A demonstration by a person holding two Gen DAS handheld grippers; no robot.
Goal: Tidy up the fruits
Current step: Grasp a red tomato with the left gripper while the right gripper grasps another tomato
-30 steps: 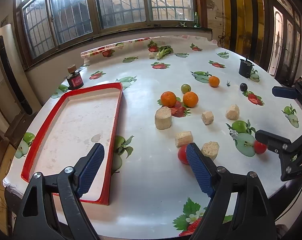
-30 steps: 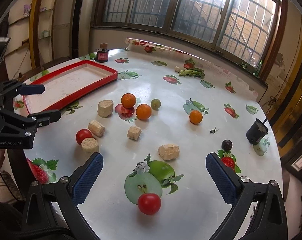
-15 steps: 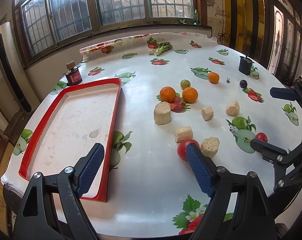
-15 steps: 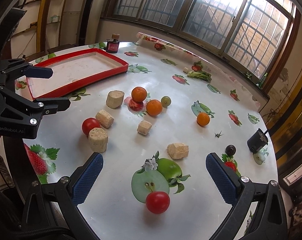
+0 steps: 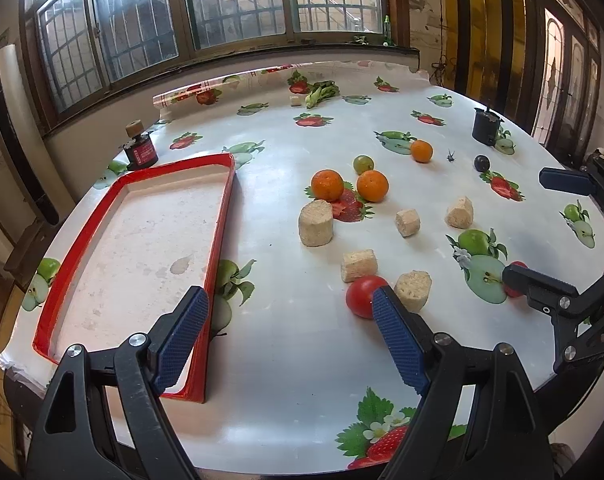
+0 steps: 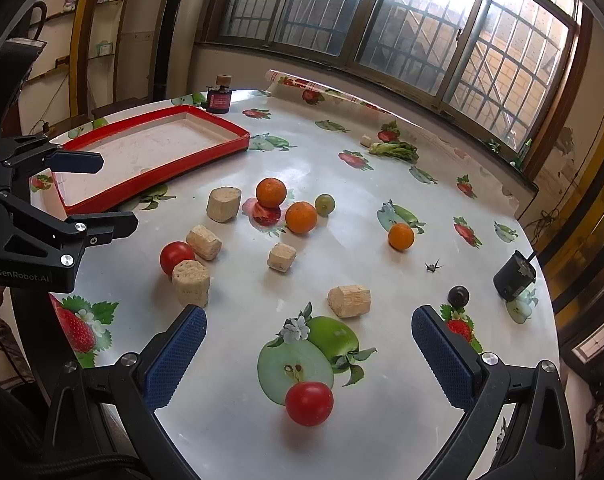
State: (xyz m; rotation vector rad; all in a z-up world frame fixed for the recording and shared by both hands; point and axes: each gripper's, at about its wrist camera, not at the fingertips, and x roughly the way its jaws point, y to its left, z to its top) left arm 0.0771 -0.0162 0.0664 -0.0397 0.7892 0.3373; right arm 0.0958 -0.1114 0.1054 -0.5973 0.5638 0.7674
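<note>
My left gripper [image 5: 289,316] is open and empty above the table's near edge, between the red tray [image 5: 221,216] and a red tomato [image 5: 362,295] by its right finger. My right gripper [image 6: 308,338] is open and empty, with a second red tomato [image 6: 309,403] on the table just in front of it. Two oranges [image 5: 327,185] [image 5: 372,186], a green fruit [image 5: 363,163], a third orange [image 5: 421,151] and a dark plum [image 5: 481,163] lie mid-table. The tray holds nothing.
Several beige cork-like blocks [image 5: 315,223] lie scattered among the fruit. A small dark jar [image 5: 141,150] stands behind the tray, a black cup [image 5: 485,125] at the far right, and leafy greens [image 5: 322,94] at the back. The round table's edge is close below both grippers.
Both grippers have drawn back and risen a little, staying open. The right gripper's view has shifted so the near tomato sits closer to its centre. No fruit has moved.
</note>
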